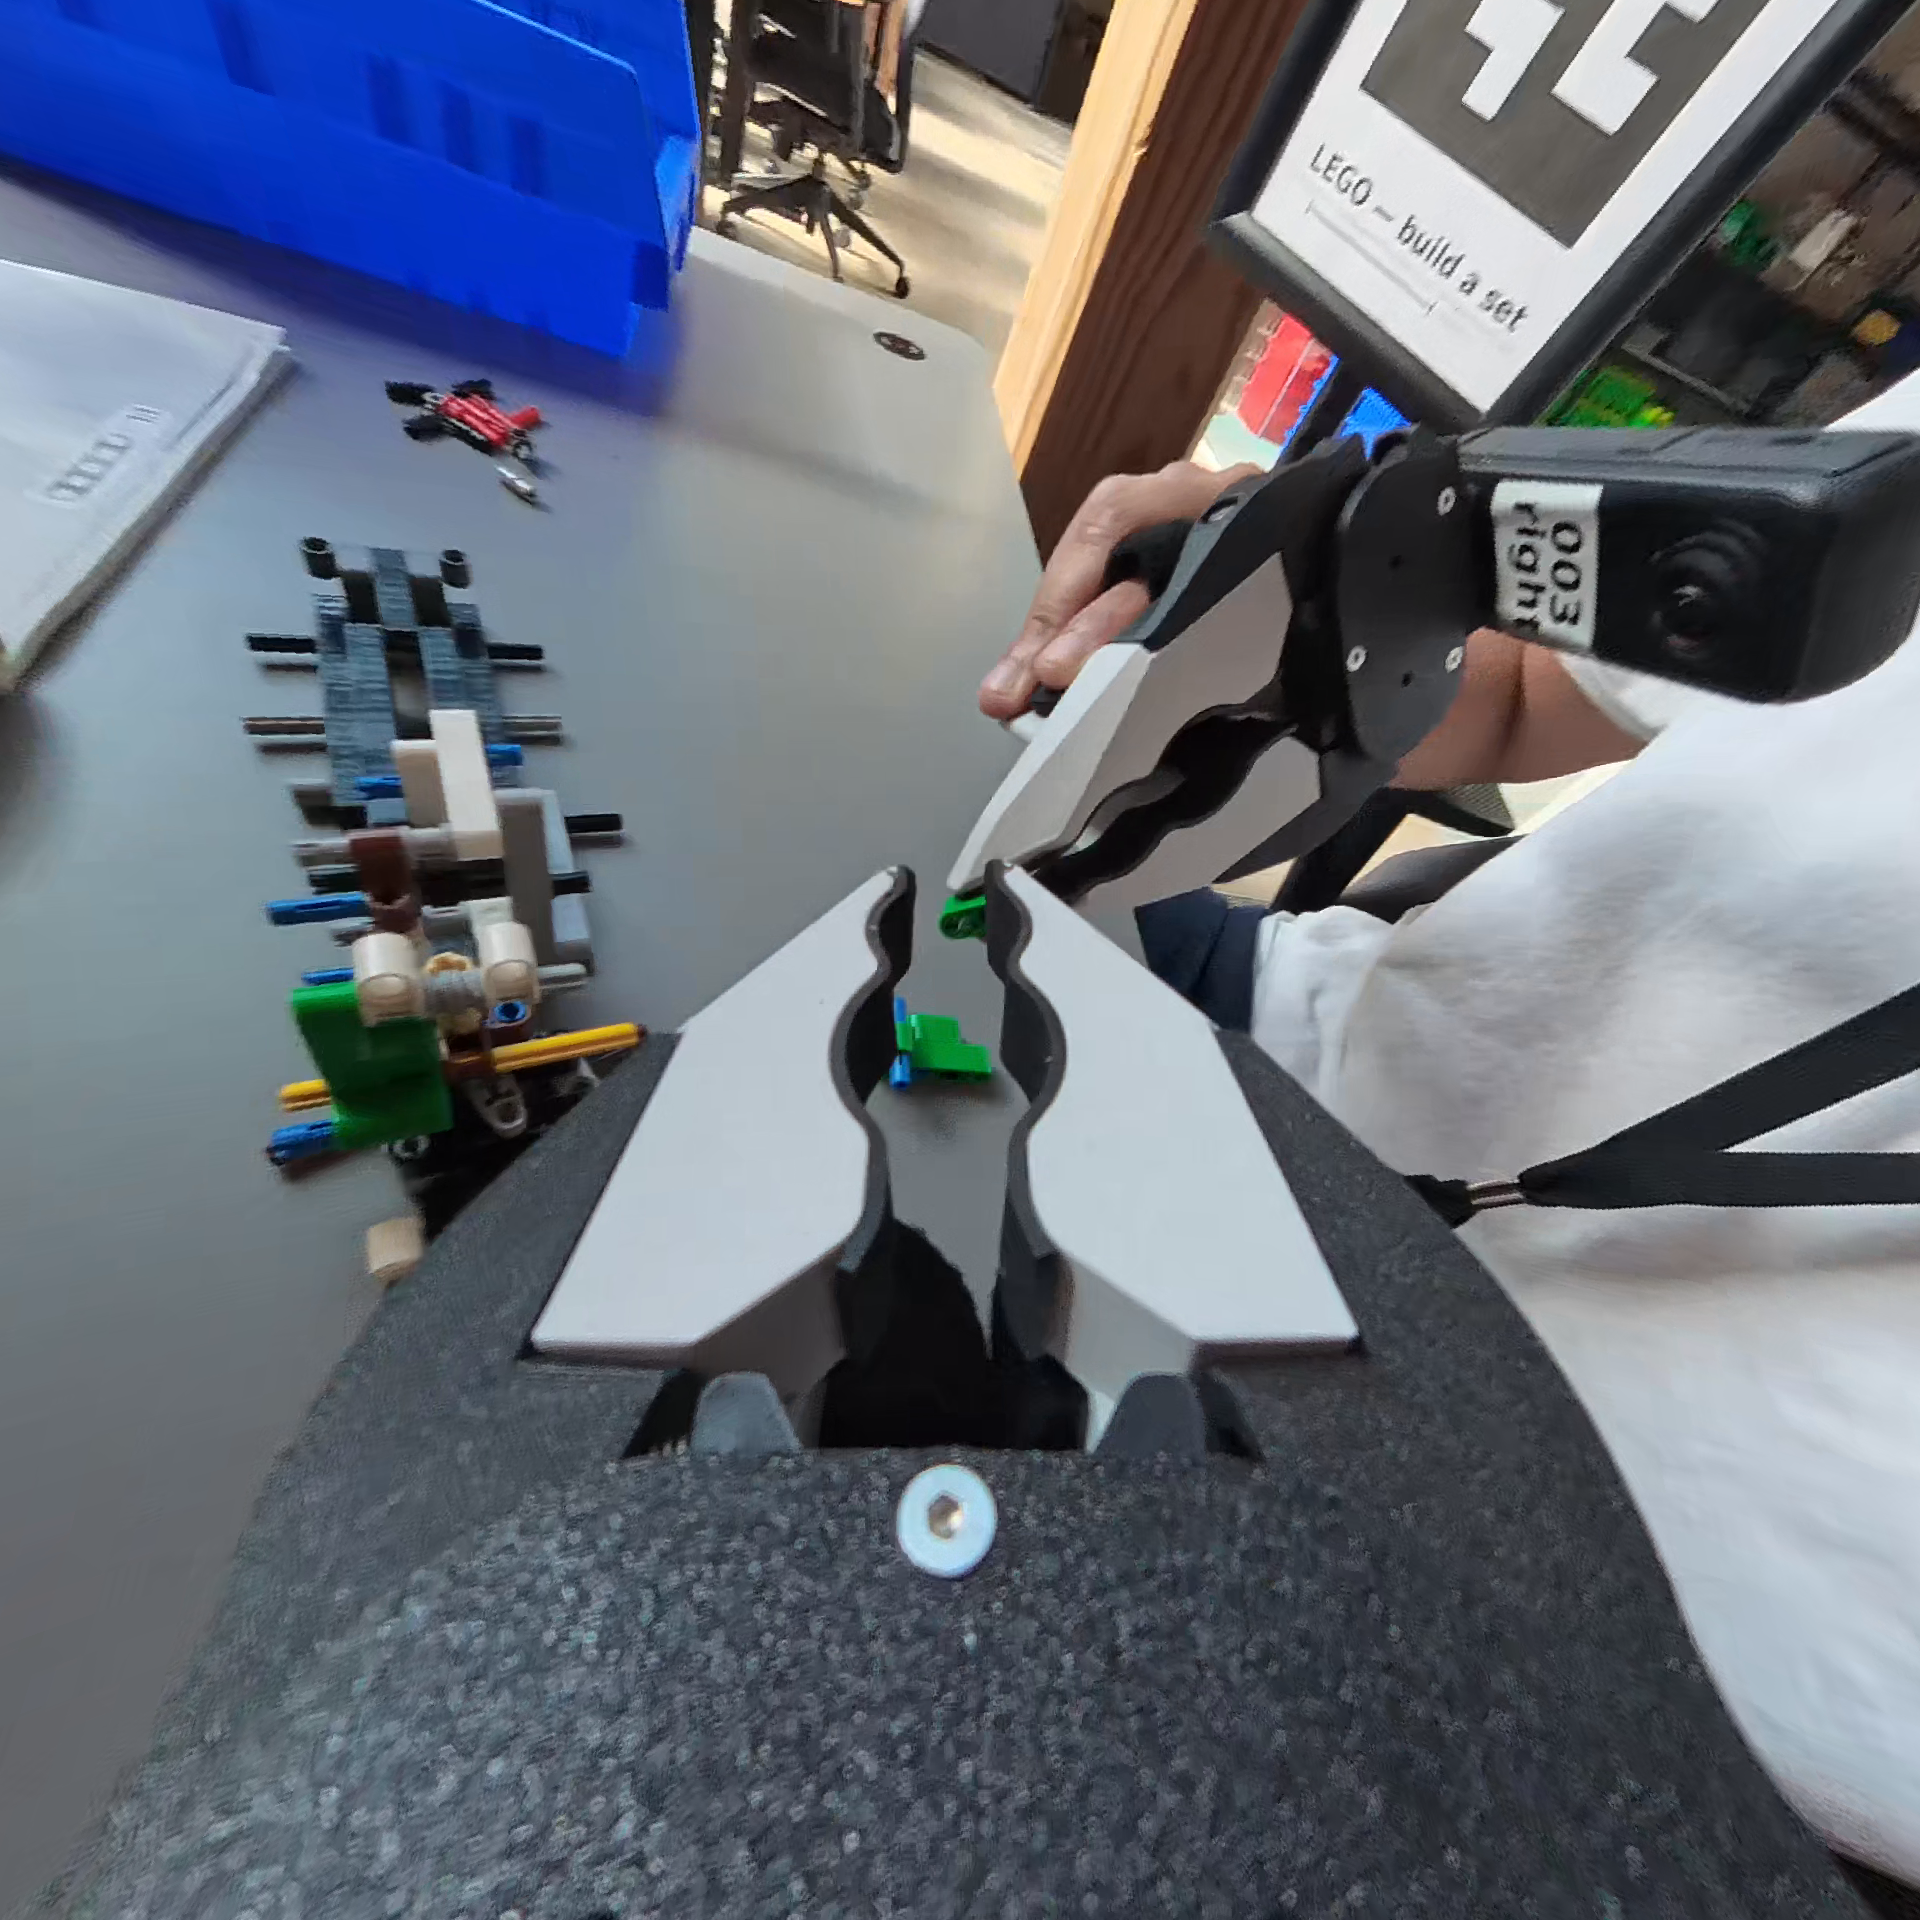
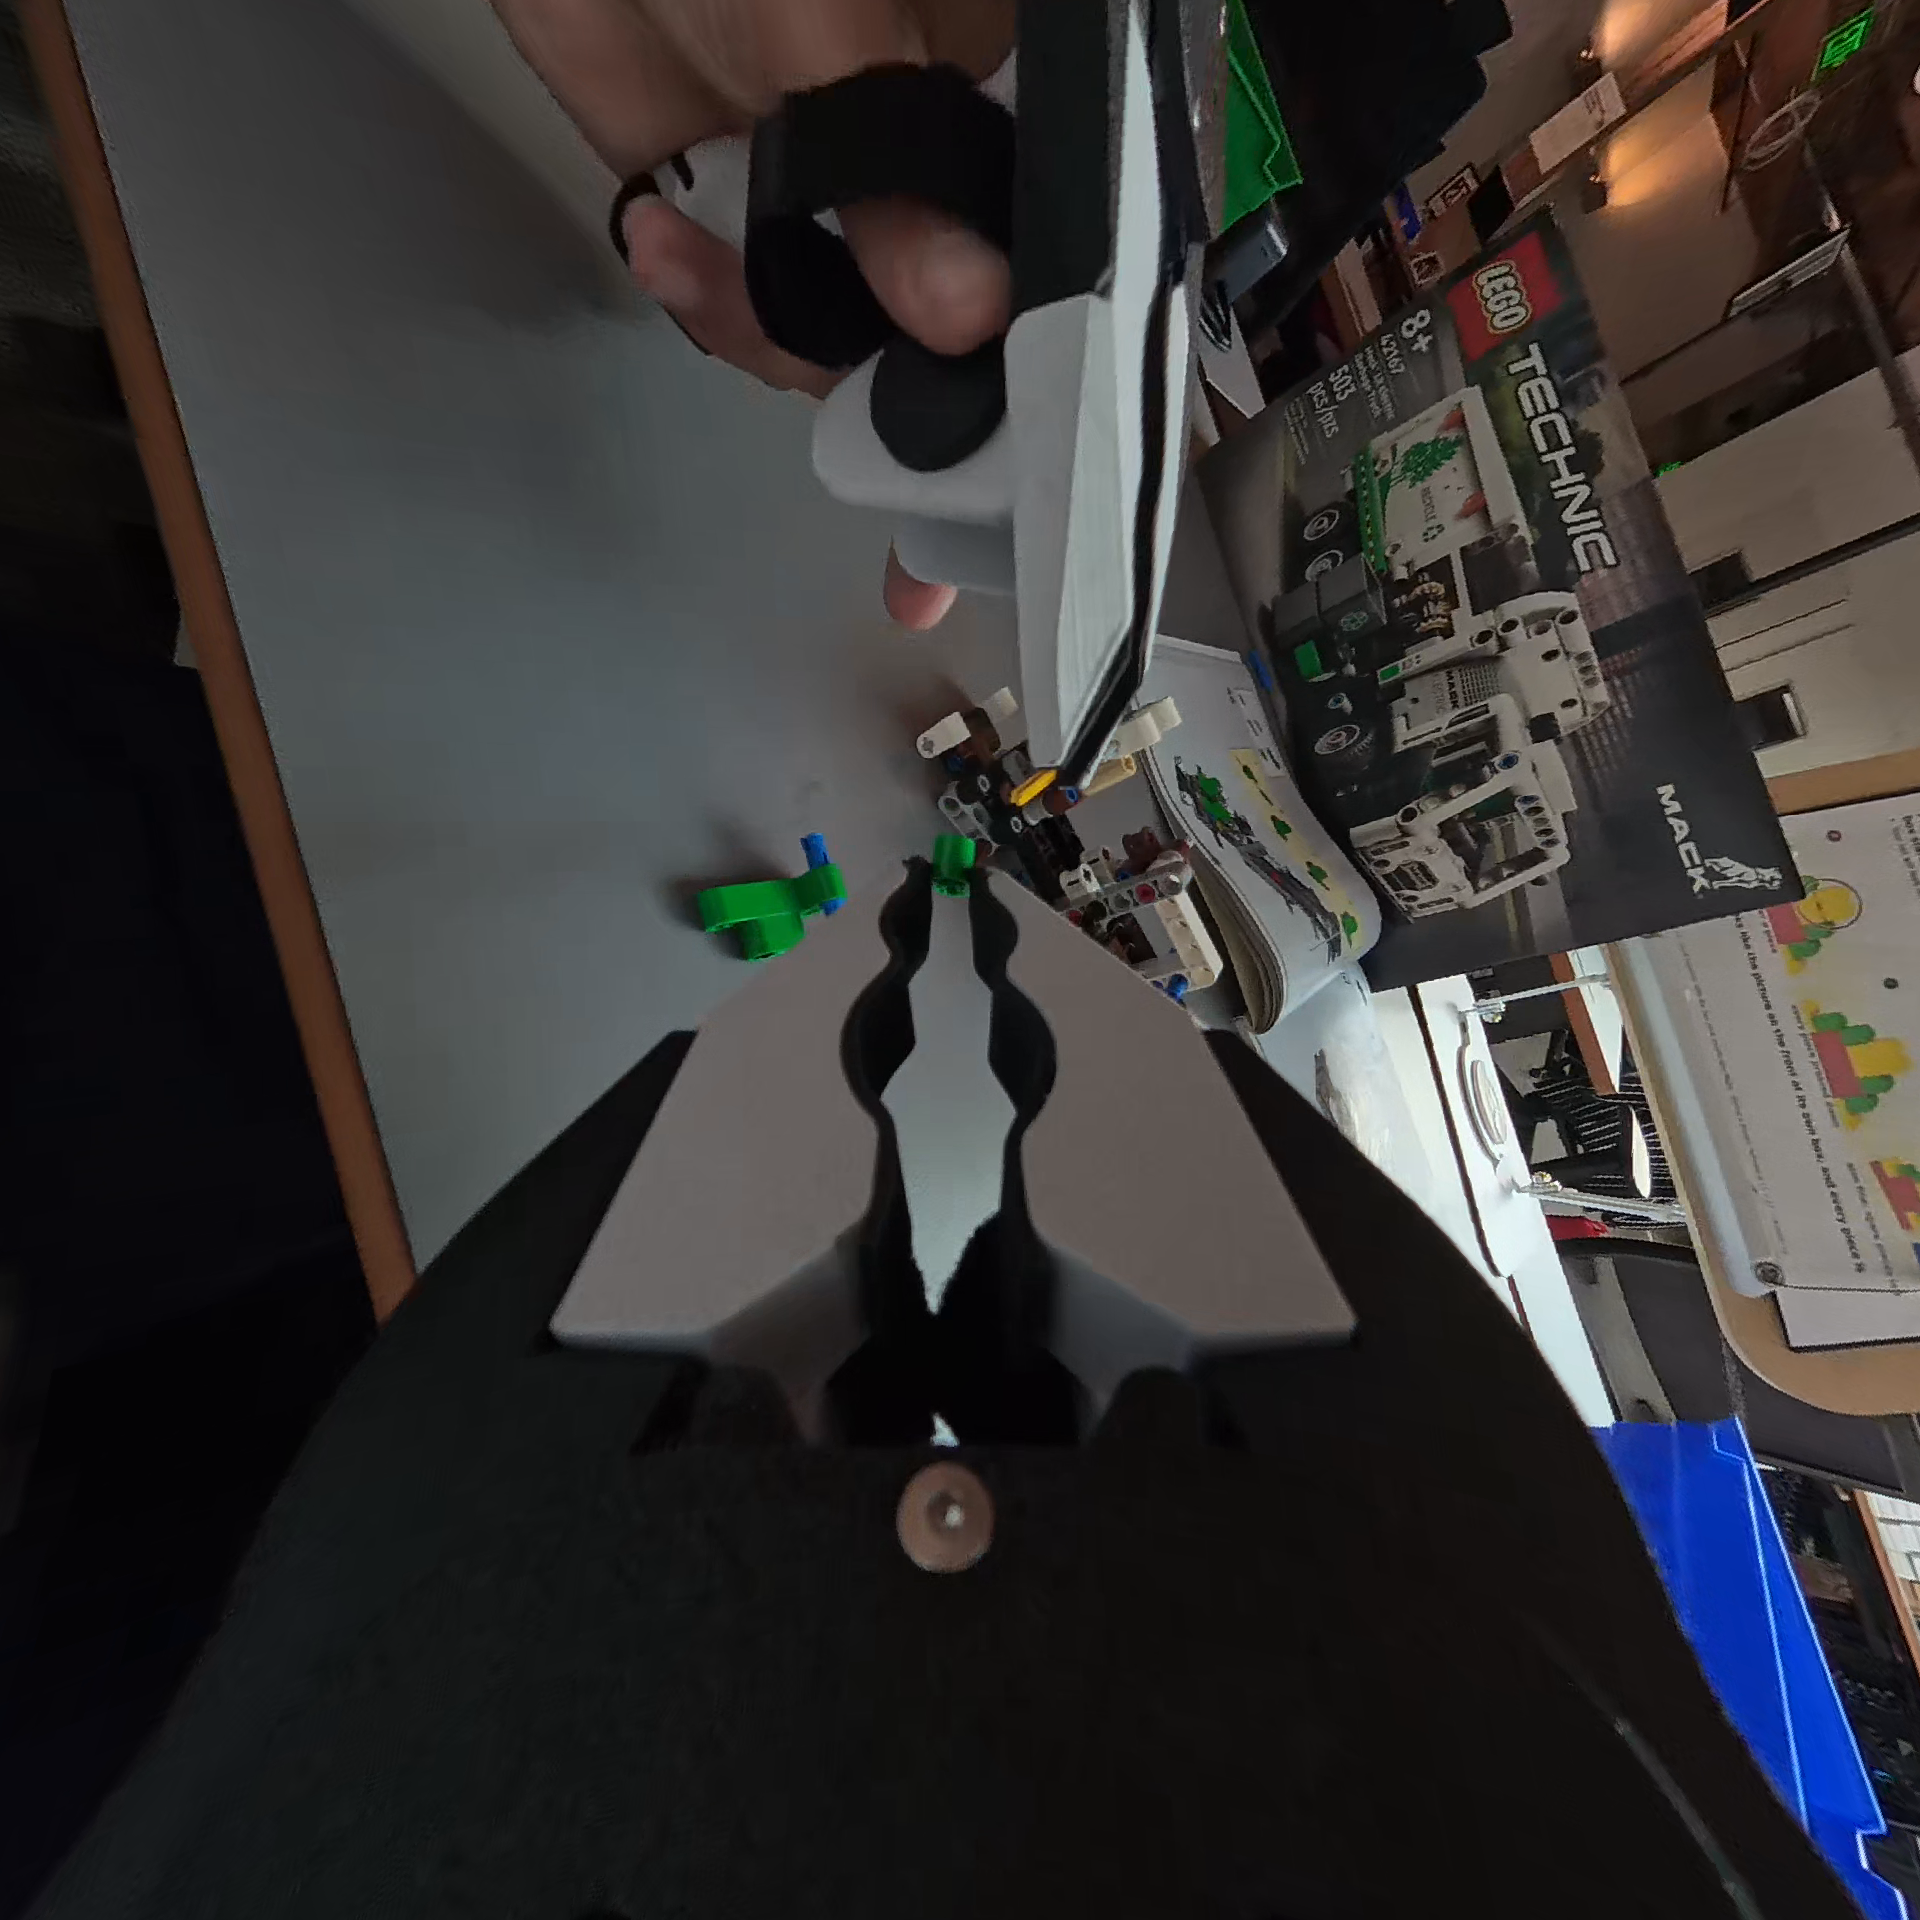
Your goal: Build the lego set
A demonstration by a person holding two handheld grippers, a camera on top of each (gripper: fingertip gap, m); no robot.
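Open grey tabletop [image 1: 790,582] between long multicoloured brick assembly [image 1: 436,831] and table edge: passable. Blocked near centre by loose green angled piece with blue pin [image 1: 935,1049], lying beneath the slightly parted left gripper [image 1: 951,883]. Blocked just beyond by right gripper [image 1: 971,894] pinching small green connector [image 1: 961,916]. Far side closed off by blue plastic bin [image 1: 416,156] and white booklet [image 1: 104,436].

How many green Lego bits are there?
3. A small green connector is pinched in the right gripper; a green piece with a blue pin lies loose on the table; a green block sits on the long build. More may be hidden.
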